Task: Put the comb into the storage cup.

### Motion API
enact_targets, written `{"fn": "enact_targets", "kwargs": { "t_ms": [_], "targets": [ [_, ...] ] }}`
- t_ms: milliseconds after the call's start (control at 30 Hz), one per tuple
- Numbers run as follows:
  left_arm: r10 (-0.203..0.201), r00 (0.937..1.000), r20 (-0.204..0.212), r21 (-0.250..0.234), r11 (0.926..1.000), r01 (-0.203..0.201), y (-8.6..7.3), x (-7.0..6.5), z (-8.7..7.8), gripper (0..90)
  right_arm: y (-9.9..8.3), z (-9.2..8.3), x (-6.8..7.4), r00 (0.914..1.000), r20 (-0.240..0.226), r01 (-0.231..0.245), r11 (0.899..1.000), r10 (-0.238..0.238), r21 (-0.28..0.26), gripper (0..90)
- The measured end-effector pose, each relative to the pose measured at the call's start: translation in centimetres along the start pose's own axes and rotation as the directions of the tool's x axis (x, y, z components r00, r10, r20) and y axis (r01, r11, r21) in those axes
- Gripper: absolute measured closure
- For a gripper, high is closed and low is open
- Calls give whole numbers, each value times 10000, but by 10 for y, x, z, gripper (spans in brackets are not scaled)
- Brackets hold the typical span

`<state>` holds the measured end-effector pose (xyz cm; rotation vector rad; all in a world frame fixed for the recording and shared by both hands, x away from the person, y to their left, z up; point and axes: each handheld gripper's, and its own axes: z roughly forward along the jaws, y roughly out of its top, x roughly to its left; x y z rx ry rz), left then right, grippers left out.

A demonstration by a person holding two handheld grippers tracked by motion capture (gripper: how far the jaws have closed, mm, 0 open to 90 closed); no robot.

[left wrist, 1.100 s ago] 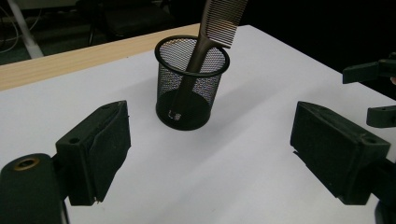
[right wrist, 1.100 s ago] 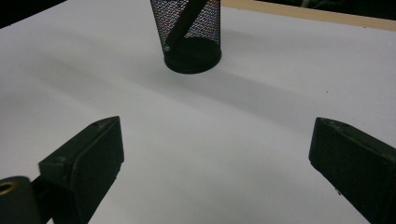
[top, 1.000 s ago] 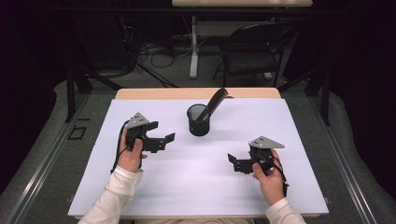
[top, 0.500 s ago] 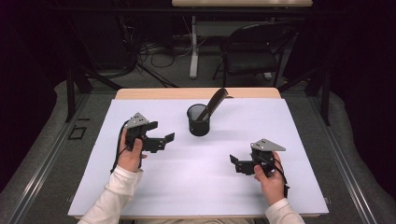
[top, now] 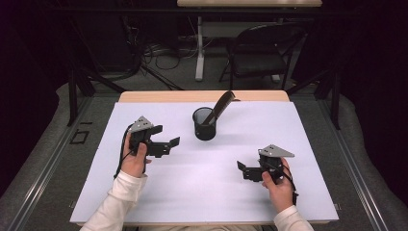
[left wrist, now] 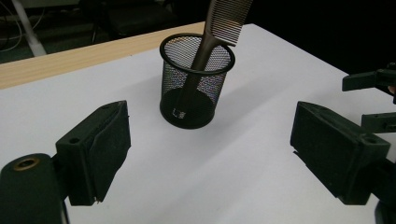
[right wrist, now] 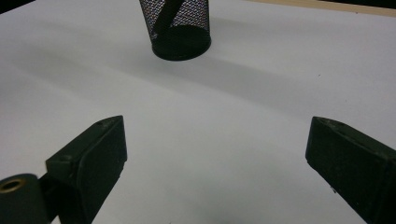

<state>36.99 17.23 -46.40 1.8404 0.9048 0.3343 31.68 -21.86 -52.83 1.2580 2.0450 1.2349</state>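
A black mesh cup point(top: 204, 126) stands upright at the middle back of the white table cover point(top: 298, 130). A dark comb point(top: 222, 104) rests in it handle down, its toothed end leaning out to the right. My left gripper point(top: 171, 145) is held left of the cup, jaws open and empty, aimed at the cup point(left wrist: 196, 88) and comb point(left wrist: 227, 21); in its own view the left gripper point(left wrist: 210, 158) has nothing between its jaws. My right gripper point(top: 243, 169) hovers at the near right, open and empty, pointing left. The right gripper point(right wrist: 219, 172) faces the cup's base point(right wrist: 180, 32).
A strip of bare wooden tabletop point(top: 159, 96) runs along the far edge behind the cover. Beyond the table stand a black chair point(top: 260, 53) and a table leg among cables on the floor. The right gripper's jaws point(left wrist: 373, 100) show at the left gripper view's right edge.
The right gripper has drifted slightly toward the near right. The left gripper, cup and comb have not moved.
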Motion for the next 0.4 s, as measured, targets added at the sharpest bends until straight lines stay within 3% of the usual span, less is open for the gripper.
{"fn": "enact_targets", "kwargs": {
  "t_ms": [400],
  "targets": [
    [-29,10000,-41,-14,10000,29,0,1,0,123,-1,1,-1,10000,37,32,10000,-32,31,73]
  ]
}}
